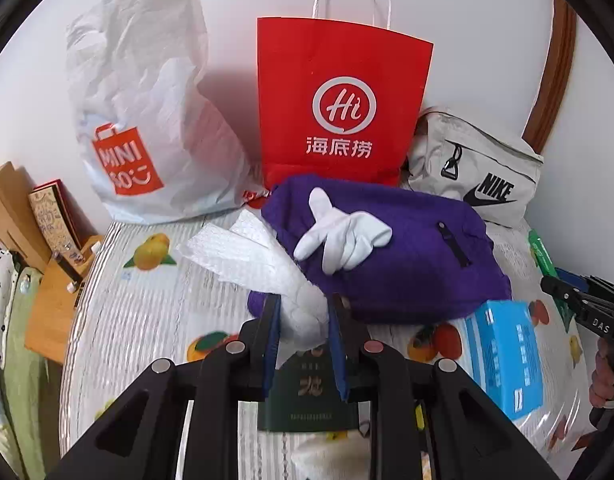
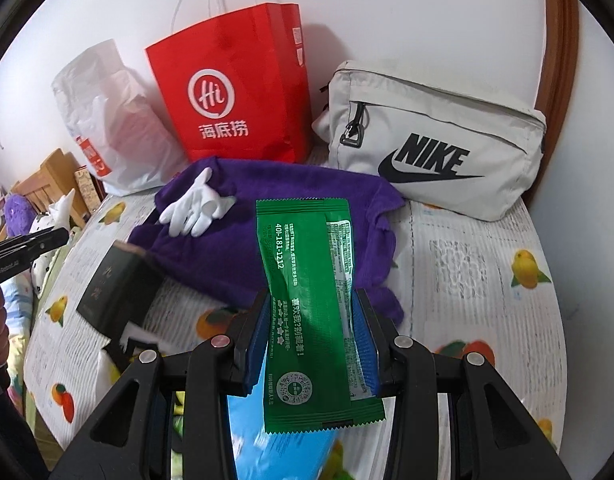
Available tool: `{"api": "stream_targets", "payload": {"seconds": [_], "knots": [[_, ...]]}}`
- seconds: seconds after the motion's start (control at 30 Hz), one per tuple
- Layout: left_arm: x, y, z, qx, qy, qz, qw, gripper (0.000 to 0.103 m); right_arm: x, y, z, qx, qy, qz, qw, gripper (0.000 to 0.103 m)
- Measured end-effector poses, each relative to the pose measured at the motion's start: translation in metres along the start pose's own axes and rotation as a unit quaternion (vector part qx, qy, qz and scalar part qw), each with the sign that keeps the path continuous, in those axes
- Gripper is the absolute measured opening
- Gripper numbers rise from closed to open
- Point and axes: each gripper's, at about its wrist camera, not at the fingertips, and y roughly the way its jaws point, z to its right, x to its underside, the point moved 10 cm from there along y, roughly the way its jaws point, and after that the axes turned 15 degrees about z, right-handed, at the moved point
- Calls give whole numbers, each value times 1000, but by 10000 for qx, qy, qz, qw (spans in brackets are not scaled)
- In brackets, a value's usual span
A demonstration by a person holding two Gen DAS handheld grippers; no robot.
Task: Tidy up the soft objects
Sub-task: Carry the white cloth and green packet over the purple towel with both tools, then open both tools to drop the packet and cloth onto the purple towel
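My left gripper [image 1: 303, 306] is shut on a crumpled white foam sheet [image 1: 247, 256], held above the table; the sheet fans out to the upper left. Behind it lies a purple cloth [image 1: 419, 264] with a white glove [image 1: 341, 236] resting on top. My right gripper [image 2: 311, 304] is shut on a flat green packet [image 2: 311, 264], which stands up between the blue pads [image 2: 365, 320]. In the right wrist view the purple cloth [image 2: 227, 256] and the white glove [image 2: 195, 208] sit just beyond the packet.
Against the wall stand a white plastic bag [image 1: 147, 120], a red paper bag [image 1: 339, 100] and a grey Nike bag [image 2: 435, 136]. A blue box [image 1: 503, 356] and a dark green box [image 2: 119, 288] lie on the fruit-print table cover [image 2: 487, 280]. Wooden items [image 1: 11, 208] stand at left.
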Motion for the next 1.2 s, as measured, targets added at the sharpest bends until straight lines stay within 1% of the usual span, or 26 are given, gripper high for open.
{"api": "stream_targets", "payload": {"seconds": [0.2,0.43,0.53,0.67,0.83,0.93,1.07,1.2], "knots": [[-15,22,5,65,33,8,10000,22,-16,25,3,4,-15,-22,10000,40],[-20,51,4,119,-2,-126,9998,22,-29,51,-2,-90,-66,-39,9999,40],[-18,65,4,284,-173,-266,9991,22,-31,64,-2,-83,-73,-89,9999,40],[-10,85,16,712,-388,-527,9953,22,-28,83,0,-37,-18,-208,9998,40],[-5,107,32,875,-359,-766,9926,22,-20,104,4,-29,75,-407,9991,40],[3,122,37,881,-412,-956,9907,22,-16,115,5,-43,102,-515,9986,40],[10,140,42,987,-563,-1147,9869,22,-10,129,9,-7,85,-653,9978,40],[18,154,48,1045,-556,-1315,9842,22,-4,141,13,42,62,-790,9968,40]]}}
